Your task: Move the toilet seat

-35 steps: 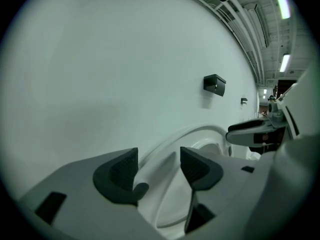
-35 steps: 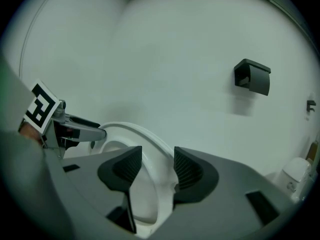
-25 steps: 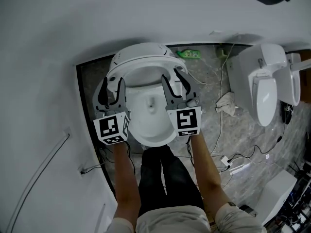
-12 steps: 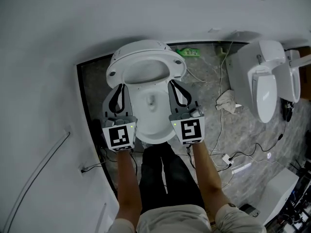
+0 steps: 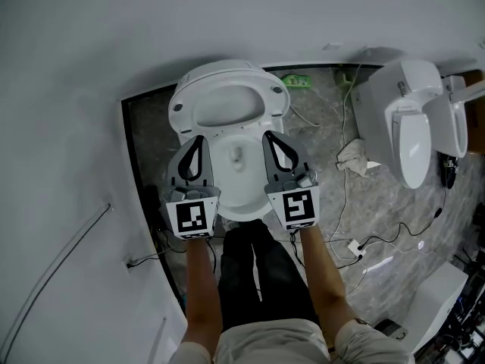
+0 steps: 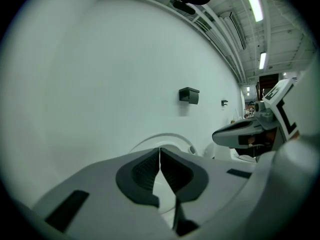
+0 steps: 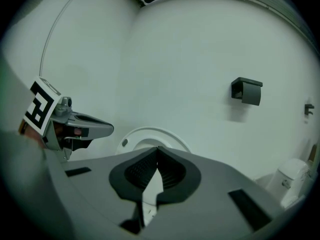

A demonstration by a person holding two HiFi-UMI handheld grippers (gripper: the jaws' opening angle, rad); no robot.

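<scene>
White plastic, the toilet seat stands tipped up at the back of the toilet bowl, its ring facing you with the white wall close behind it. The open bowl lies below it, with its front edge just above your dark trousers in the head view.

Your left gripper hangs over the bowl's left rim and your right gripper over its right rim. Both point towards the raised seat, and their tips stop short of it. Neither touches the seat. The jaws of both have just been closing. In each gripper view the dark ribbed pads now meet at the tip with nothing between them, and only the pale arc of the seat shows beyond. Each gripper also appears at the edge of the other's view, level with it.

A small black holder is fixed high on the wall, off to the right. Around the toilet, the grey marbled floor carries a green bottle by the wall just right of the seat, a crumpled pale cloth and thin loose cables. A second toilet stands well apart on your right.
</scene>
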